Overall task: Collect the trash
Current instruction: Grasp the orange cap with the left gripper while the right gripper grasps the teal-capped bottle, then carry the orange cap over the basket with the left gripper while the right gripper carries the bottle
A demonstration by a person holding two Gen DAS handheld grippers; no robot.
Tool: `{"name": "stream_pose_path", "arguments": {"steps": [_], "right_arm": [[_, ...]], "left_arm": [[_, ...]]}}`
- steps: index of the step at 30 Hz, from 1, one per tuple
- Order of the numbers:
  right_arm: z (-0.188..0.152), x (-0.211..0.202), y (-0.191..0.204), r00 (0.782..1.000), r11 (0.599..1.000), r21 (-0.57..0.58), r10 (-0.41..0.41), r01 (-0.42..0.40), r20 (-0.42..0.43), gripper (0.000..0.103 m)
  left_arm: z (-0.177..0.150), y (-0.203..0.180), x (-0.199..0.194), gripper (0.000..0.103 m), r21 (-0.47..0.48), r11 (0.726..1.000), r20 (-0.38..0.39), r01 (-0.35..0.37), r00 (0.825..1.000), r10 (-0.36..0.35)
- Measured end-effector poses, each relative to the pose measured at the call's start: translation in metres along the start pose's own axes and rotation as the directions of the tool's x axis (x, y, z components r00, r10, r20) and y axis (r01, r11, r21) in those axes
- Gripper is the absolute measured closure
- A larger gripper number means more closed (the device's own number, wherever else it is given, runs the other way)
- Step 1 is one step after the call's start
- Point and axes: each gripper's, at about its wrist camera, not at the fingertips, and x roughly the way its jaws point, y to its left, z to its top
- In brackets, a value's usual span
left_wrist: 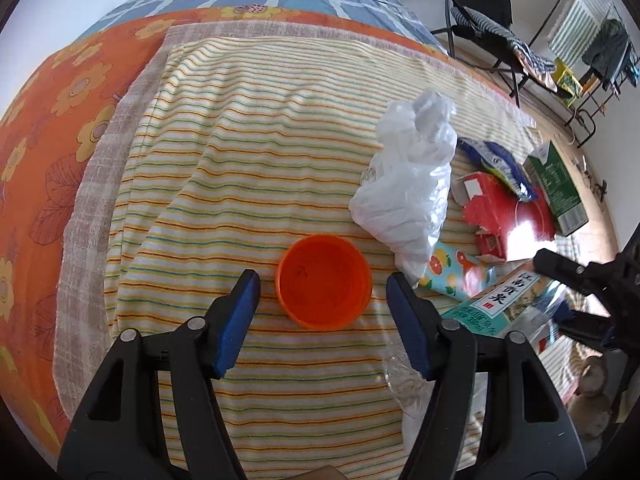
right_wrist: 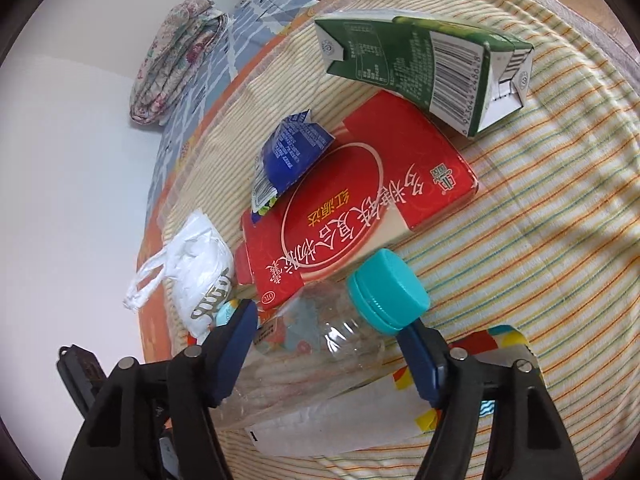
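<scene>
An orange plastic cup (left_wrist: 324,284) stands mouth-up on the striped cloth (left_wrist: 260,140). My left gripper (left_wrist: 321,285) is open around it, with a gap between each blue pad and the cup. A clear plastic bottle (right_wrist: 320,340) with a teal cap (right_wrist: 386,292) lies between the jaws of my right gripper (right_wrist: 328,320). Its left pad is at the bottle's side, and the right pad stands a little off by the neck. In the left wrist view the bottle's label (left_wrist: 500,300) and the right gripper (left_wrist: 568,292) show at the right edge.
More trash lies close by: a crumpled white bag (left_wrist: 408,184) (right_wrist: 196,272), a red box (left_wrist: 508,216) (right_wrist: 360,200), a green carton (left_wrist: 556,184) (right_wrist: 420,64), a blue wrapper (left_wrist: 496,160) (right_wrist: 292,148) and a fruit-print packet (left_wrist: 448,272). A chair (left_wrist: 476,0) stands beyond the bed.
</scene>
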Motion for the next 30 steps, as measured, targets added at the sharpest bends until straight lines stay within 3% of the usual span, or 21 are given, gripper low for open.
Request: {"name": "stream_pose_path", "arguments": {"steps": [1, 9, 15, 20, 30], "right_arm": [[0.000, -0.002, 0.000, 1.000, 1.000, -0.006, 0.004, -0.004, 0.004, 0.034], [-0.007, -0.028, 0.012, 0.998, 0.995, -0.091, 0.048, -0.045, 0.036, 0.041], [-0.015, -0.052, 0.041, 0.993, 0.968, -0.242, 0.090, -0.069, 0.079, 0.047], [-0.029, -0.073, 0.070, 0.984, 0.915, -0.399, 0.122, -0.060, 0.131, 0.047], [-0.065, -0.108, 0.111, 0.960, 0.764, -0.644, 0.151, 0.040, 0.238, 0.048]], "left_arm": [[-0.001, -0.001, 0.001, 0.053, 0.012, 1.000, -0.004, -0.010, 1.000, 0.010], [-0.007, 0.001, -0.009, 0.053, 0.021, 1.000, 0.023, -0.004, 1.000, 0.004], [-0.007, 0.006, -0.027, 0.053, 0.004, 1.000, 0.054, 0.007, 0.999, -0.007], [-0.007, 0.010, -0.043, 0.053, -0.008, 1.000, 0.082, 0.020, 0.996, -0.019], [-0.016, 0.019, -0.083, 0.053, -0.026, 0.999, 0.144, 0.037, 0.989, -0.033]]}}
